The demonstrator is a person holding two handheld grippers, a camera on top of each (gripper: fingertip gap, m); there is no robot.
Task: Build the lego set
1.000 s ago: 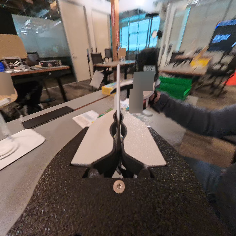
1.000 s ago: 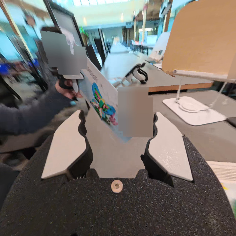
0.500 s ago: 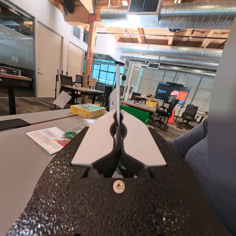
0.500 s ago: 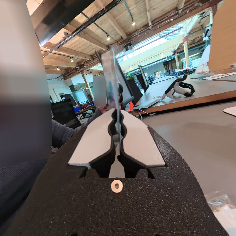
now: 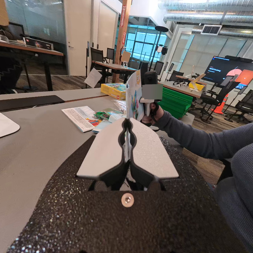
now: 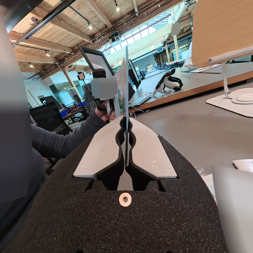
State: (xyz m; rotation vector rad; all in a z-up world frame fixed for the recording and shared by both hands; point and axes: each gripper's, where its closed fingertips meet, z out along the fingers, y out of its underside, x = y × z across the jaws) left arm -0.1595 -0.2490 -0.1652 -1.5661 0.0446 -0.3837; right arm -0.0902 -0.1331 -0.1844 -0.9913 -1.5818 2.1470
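A thin instruction booklet (image 5: 133, 98) with a colourful picture stands upright above the grey table (image 5: 41, 136). My left gripper (image 5: 127, 120) is shut on its near edge, which I see edge-on. My right gripper (image 6: 126, 118) is shut on the other edge of the same booklet (image 6: 125, 87). Each view shows the other gripper's hand behind the booklet, the right hand (image 5: 154, 113) and the left hand (image 6: 105, 113). Clear bags of green Lego pieces (image 5: 105, 115) lie on the table beyond my left gripper.
A yellow Lego box (image 5: 113, 91) stands at the table's far edge. A white printed leaflet (image 5: 80, 117) lies beside the bags. A white stand base (image 6: 232, 102) with a wooden panel (image 6: 221, 30) is on the table. Green crates (image 5: 176, 101) sit past the edge. Across from one pair of fingers to the other is roughly 15 cm.
My right gripper was open before the booklet and has shut on its edge. Both views tilted up towards the ceiling, then the left came back down to table level.
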